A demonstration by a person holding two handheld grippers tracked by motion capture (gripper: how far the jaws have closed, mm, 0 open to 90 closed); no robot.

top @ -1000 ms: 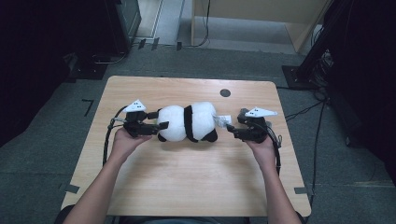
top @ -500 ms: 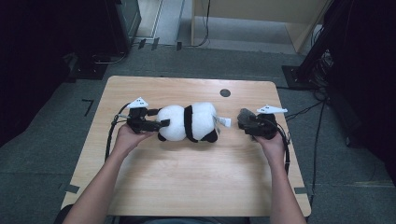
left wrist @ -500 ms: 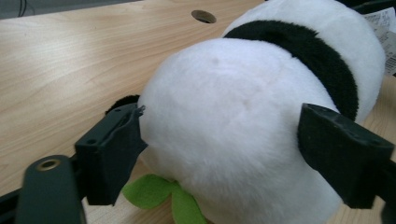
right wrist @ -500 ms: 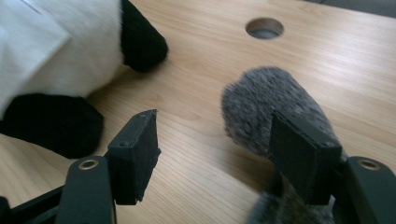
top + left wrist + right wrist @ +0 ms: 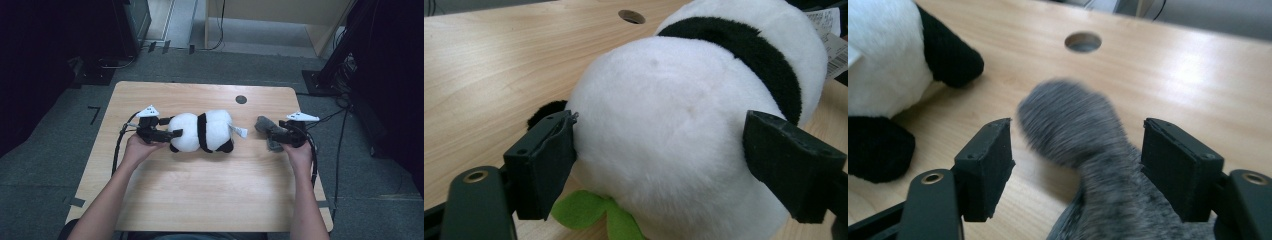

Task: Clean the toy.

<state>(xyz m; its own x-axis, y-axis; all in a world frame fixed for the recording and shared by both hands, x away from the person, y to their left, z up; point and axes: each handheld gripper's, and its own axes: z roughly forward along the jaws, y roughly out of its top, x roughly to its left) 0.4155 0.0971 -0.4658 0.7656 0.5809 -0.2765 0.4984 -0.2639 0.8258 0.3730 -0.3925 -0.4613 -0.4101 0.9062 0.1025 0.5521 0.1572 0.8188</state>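
Overhead, a black-and-white plush panda (image 5: pixel 202 131) lies on its side near the middle of the light wooden table (image 5: pixel 200 195), a white paper tag (image 5: pixel 239 131) sticking out of its right end. The left gripper (image 5: pixel 172 133) sits against the panda's left end, held by the person's left hand (image 5: pixel 137 145). The right gripper (image 5: pixel 267 134) lies well apart from the panda toward the table's right edge, with a fuzzy grey plush piece (image 5: pixel 266 129) at its tip, and a round cable hole (image 5: pixel 241 99) shows behind. In the left gripper view, both black jaws stand spread around the panda's round white head (image 5: pixel 669 135), one pad touching the fur, and a green felt leaf (image 5: pixel 594 212) peeks from beneath. In the right gripper view, the jaws stand wide apart on either side of the grey plush piece (image 5: pixel 1083 135) without pressing it, the panda's black limbs (image 5: pixel 950 55) lying just to the left.
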